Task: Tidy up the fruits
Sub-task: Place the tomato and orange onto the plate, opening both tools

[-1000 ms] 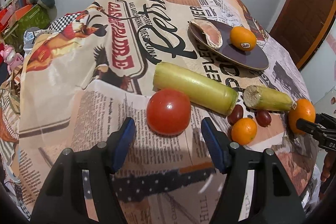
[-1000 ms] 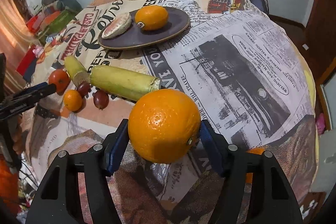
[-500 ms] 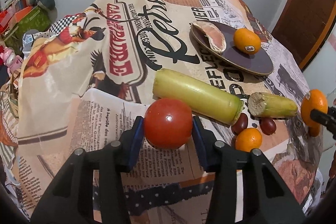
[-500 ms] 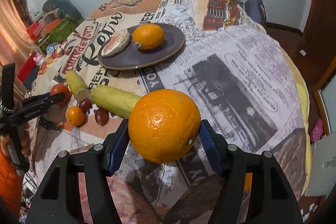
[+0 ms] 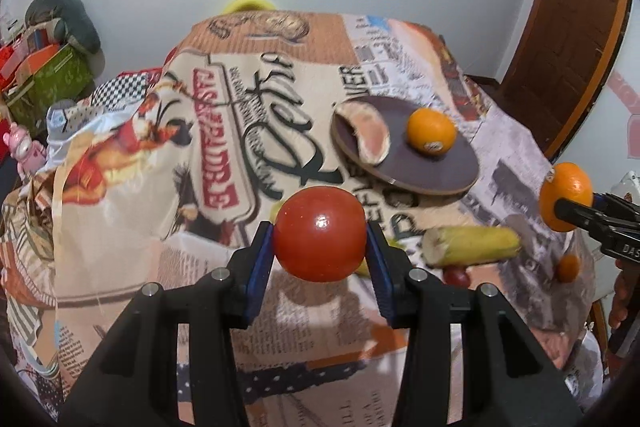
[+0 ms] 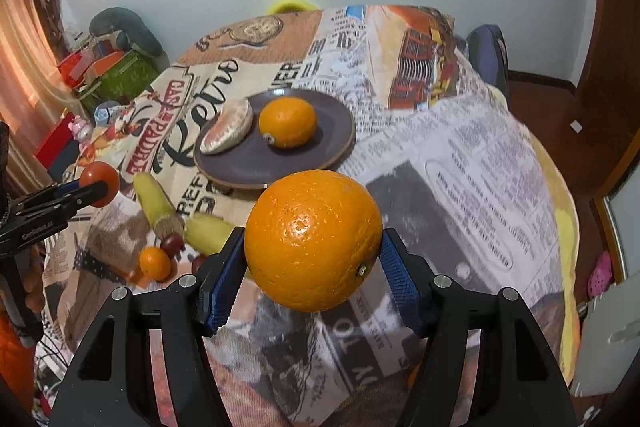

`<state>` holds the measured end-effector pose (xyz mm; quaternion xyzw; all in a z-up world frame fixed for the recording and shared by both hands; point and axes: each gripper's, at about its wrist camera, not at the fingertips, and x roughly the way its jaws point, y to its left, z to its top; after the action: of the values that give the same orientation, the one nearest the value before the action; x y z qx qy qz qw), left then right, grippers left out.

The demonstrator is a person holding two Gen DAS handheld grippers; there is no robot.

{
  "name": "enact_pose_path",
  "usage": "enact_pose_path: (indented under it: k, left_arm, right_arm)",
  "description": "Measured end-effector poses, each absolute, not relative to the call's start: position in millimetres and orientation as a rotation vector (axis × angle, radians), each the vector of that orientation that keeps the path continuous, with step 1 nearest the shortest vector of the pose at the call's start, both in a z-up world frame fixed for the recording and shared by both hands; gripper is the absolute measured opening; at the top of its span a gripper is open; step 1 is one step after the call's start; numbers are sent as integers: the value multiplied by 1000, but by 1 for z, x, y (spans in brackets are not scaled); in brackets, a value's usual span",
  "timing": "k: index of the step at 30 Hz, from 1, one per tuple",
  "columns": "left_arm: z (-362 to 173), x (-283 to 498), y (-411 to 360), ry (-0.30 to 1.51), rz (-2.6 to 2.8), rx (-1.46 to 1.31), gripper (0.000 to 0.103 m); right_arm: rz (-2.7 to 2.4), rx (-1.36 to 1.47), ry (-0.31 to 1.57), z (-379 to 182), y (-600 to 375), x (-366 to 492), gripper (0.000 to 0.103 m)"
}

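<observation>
Both grippers are loaded as I look down their fingers. My left gripper is clamped on a tomato, blue pads pressed against its two sides, and it is held up off the table. My right gripper is clamped the same way on a large orange, also in the air, stem scar turned to the lower right.

Going down in size from there: the table is round, draped in a cloth printed with newspaper and retro poster art. Toward its far side sits a dark plate, tilted a little in the left view. On it lie a second orange with a small sticker and, just beside it on the left, a pale pinkish wedge — I cannot tell what fruit it is.

Nearer me than the plate lie two yellow-green stalk pieces, cut ends showing. One points toward the plate; the other is partly hidden behind my right gripper's pad. At their meeting ends are two small dark red fruits, touching the stalks, and just beside them a small mandarin.

From the right view the left gripper and its tomato show at the left edge, well apart from the plate — from the left view the right one shows at the right edge.
</observation>
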<state>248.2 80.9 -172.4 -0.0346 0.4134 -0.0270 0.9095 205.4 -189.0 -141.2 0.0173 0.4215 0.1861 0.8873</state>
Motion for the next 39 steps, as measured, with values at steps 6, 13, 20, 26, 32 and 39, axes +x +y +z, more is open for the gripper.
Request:
enact_pose_path:
  k: [6, 13, 20, 26, 32, 39]
  left_arm:
    - [-152, 265, 63, 811, -80, -36, 45]
    - [-140, 290, 43, 779, -119, -24, 45]
    - [-151, 317, 19, 800, -162, -14, 45]
    - [-168, 336, 14, 826, -148, -35, 45]
    - [-180, 348, 18, 853, -152, -57, 45]
    - [-190, 356, 16, 871, -159, -56, 45]
  right_arm:
    - [396, 30, 833, -130, -188, 218, 63]
    - [408, 31, 800, -124, -185, 241, 63]
    - [425, 37, 794, -132, -179, 266, 63]
    - [474, 34, 842, -154, -164, 282, 63]
    - [522, 14, 876, -171, -144, 294, 63]
    - [491, -25, 869, -176, -142, 309, 63]
